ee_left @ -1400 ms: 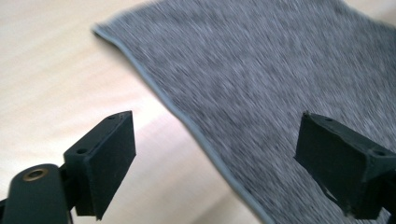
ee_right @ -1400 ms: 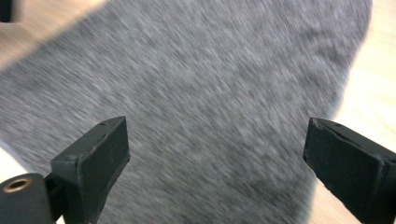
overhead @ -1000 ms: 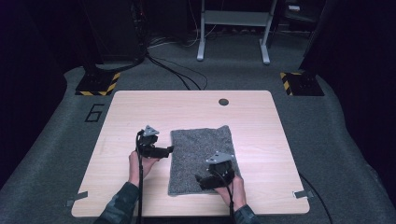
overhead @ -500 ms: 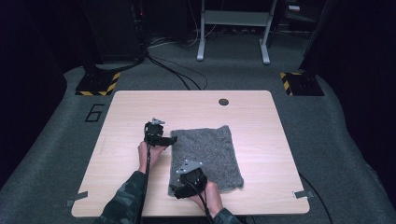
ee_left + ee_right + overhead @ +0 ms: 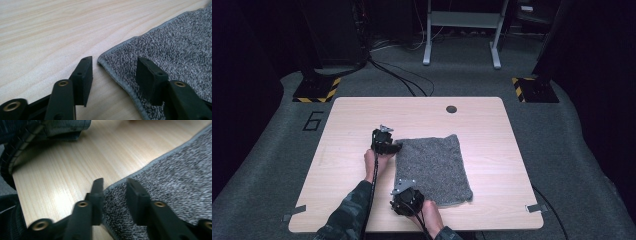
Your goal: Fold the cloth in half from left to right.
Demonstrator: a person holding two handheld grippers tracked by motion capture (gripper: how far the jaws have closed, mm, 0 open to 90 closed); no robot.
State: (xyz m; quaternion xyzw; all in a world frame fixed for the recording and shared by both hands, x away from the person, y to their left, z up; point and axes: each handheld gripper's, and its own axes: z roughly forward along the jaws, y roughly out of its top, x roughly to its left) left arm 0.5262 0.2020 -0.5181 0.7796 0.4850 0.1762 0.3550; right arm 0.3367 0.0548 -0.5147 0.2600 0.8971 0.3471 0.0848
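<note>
- A grey flecked cloth (image 5: pixel 432 169) lies flat just right of centre on the pale wooden bench (image 5: pixel 492 125) in the high view, its long sides running from mid-frame down toward the lower edge.
- The left gripper (image 5: pixel 386 144) sits at the cloth's upper-left corner; in the left gripper view its jaws stand well apart, one over bare wood and one over the fabric, with the stitched corner (image 5: pixel 103 60) between them and nothing held.
- The right gripper (image 5: pixel 406 198) is at the lower-left corner of the cloth, low in the frame; in the right gripper view its jaws are part open, straddling the hemmed edge (image 5: pixel 150 163), and have not closed on it.
- The cloth looks soft, light and limp, with a nubby weave that should give the jaws good purchase; it would likely sag and fold once raised.
- The bound hem, thicker than the field, seems the best place to pinch, at the two left corners the grippers already straddle.
- A sleeve (image 5: pixel 60 127) shows at the upper left of the right gripper view.
</note>
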